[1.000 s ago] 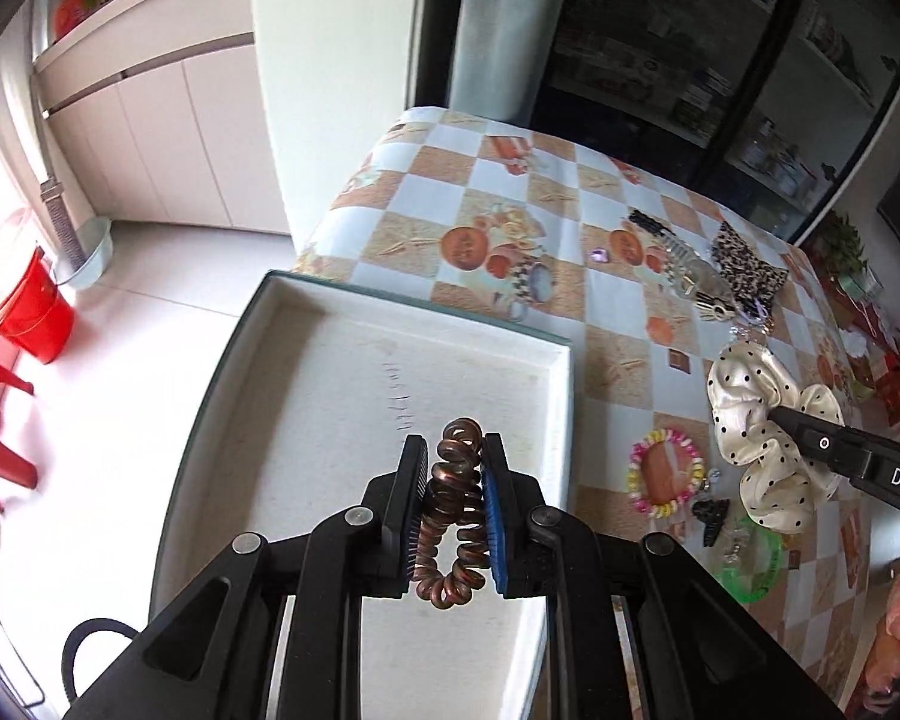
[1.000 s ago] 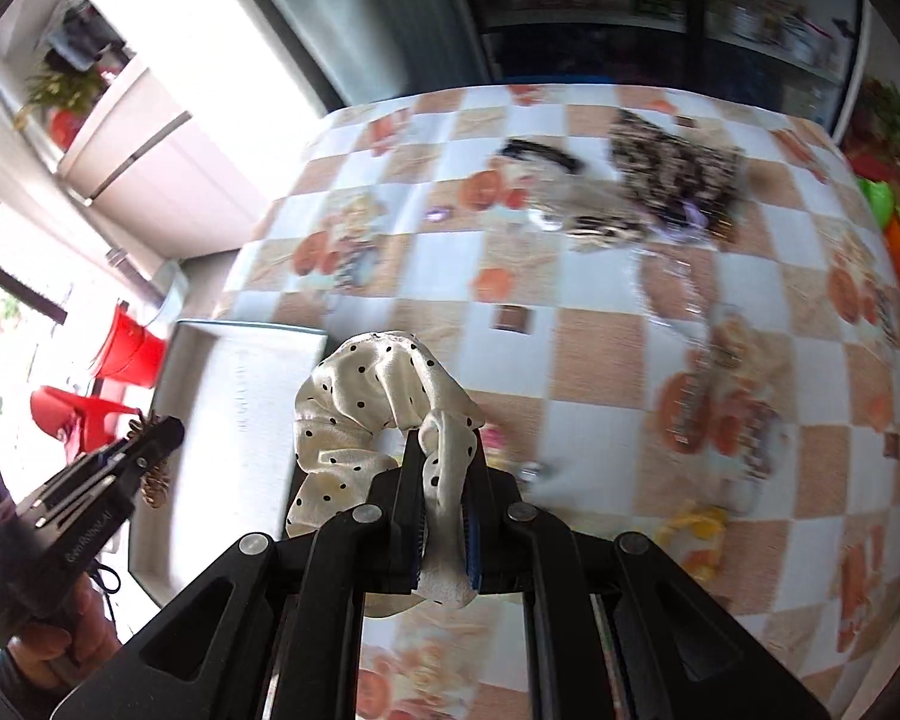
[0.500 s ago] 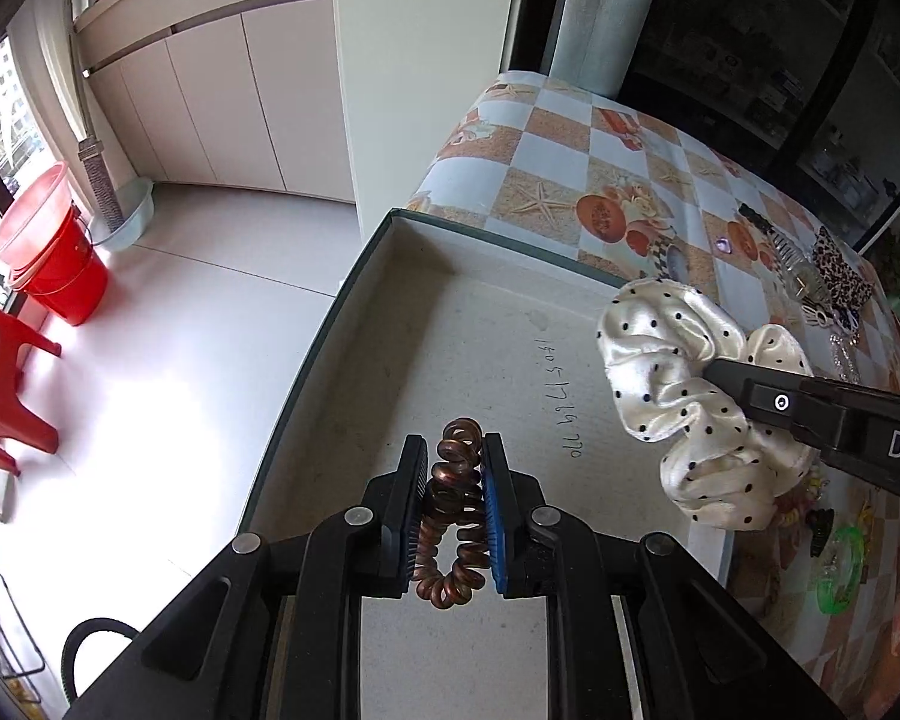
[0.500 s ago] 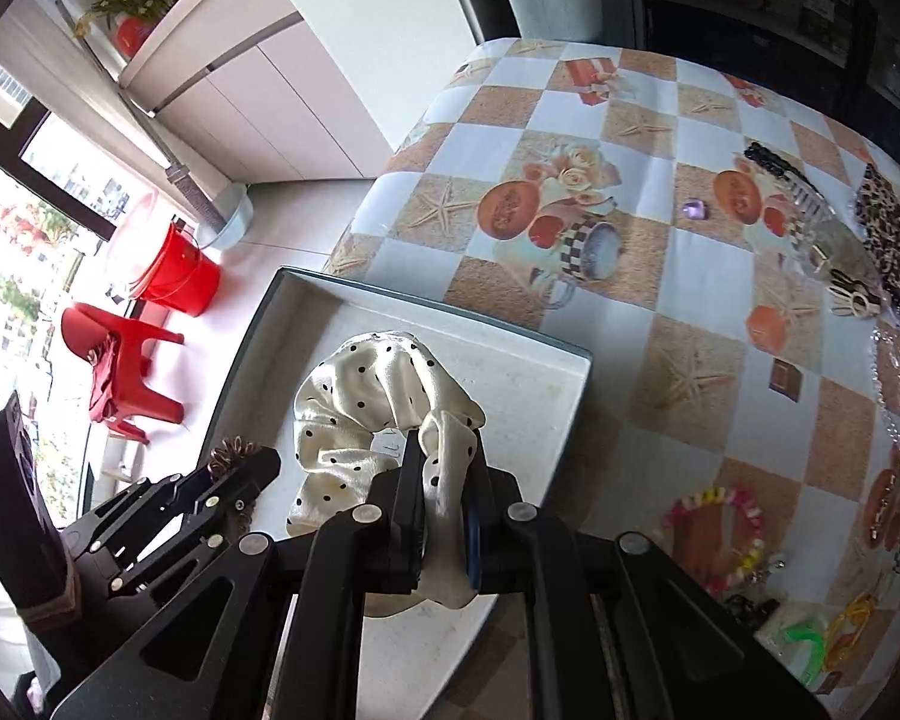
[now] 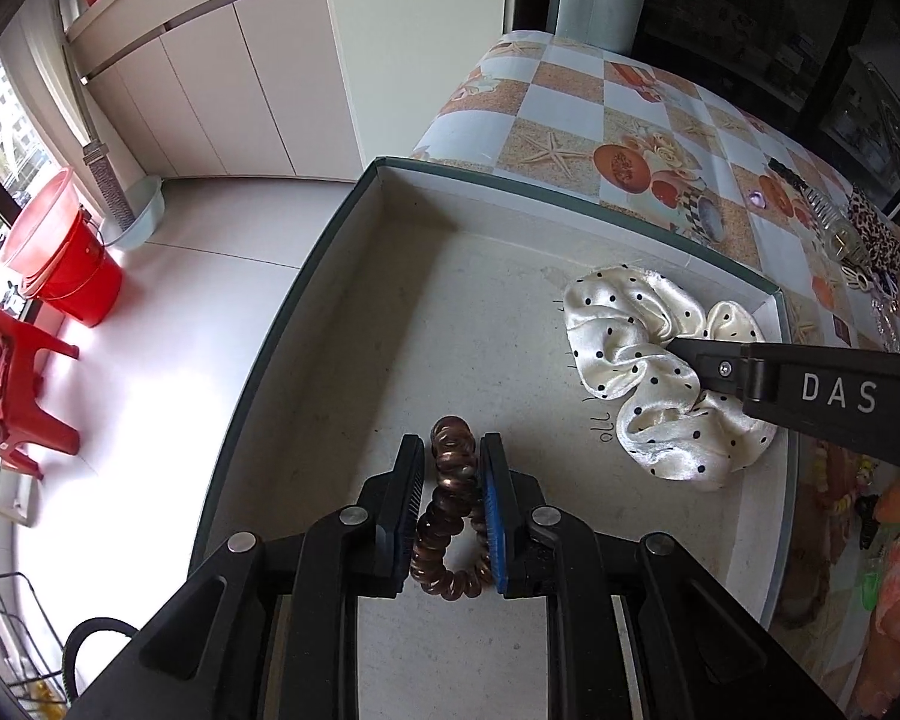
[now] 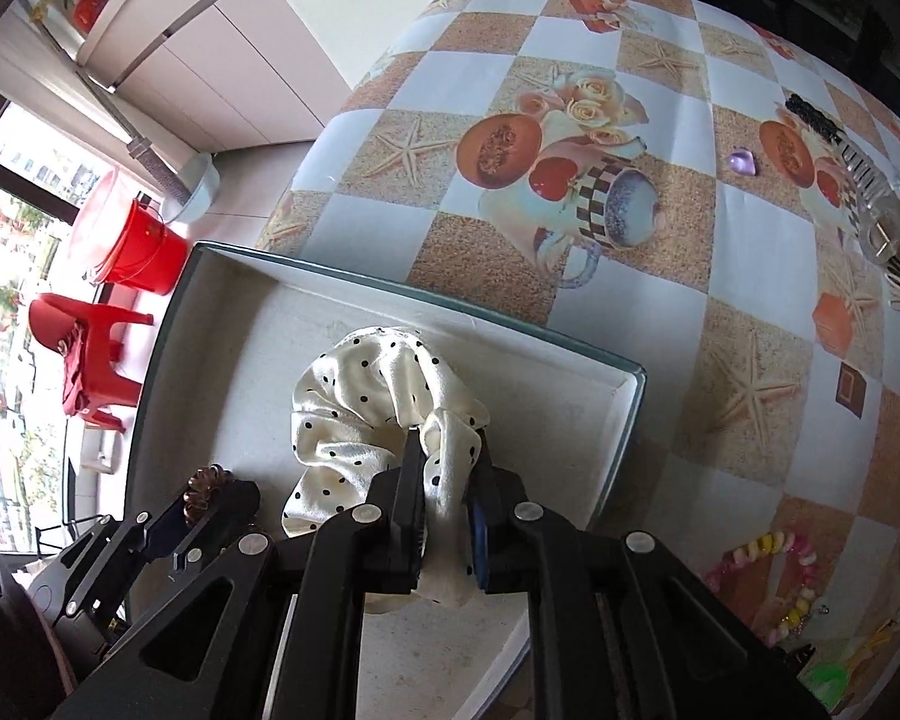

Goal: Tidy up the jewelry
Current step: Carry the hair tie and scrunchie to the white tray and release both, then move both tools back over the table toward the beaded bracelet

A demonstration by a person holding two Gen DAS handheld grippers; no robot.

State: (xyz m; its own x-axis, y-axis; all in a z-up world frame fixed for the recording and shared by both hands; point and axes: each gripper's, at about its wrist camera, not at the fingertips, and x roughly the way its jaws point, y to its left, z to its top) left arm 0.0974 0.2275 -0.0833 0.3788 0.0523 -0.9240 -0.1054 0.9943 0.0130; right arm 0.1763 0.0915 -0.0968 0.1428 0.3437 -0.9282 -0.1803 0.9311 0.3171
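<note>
We hold a tool in each hand over a shallow grey box (image 5: 306, 276) that sits at the corner of the tabletop (image 6: 720, 240), which is covered in a checked cloth printed with fruit and starfish. Our left tool (image 5: 450, 480) is clamped on a brown spiral hair tie (image 5: 450, 468), the coil pinched upright between the two pads and hanging just above the box floor near its closer end. Our right tool (image 6: 444, 474) has a cream satin scrunchie with black dots (image 6: 366, 402) between its pads; its jaws have just been easing apart, yet the fabric is still bunched tightly against both pads, so we read it as gripped. The rest of the scrunchie spreads over the box floor near the far right corner, and in the left wrist view it lies well to the right of the hair tie, apart from it. Out on the cloth beyond the box lie a small purple heart-shaped gem (image 6: 743, 163), a black hair clip (image 6: 810, 114) and a leopard-print piece (image 5: 876, 234). A pastel bead bracelet (image 6: 768, 564) lies near the box's right wall. On the floor to the left stand a red bucket (image 5: 72, 276) and a red plastic chair (image 5: 12, 384).
</note>
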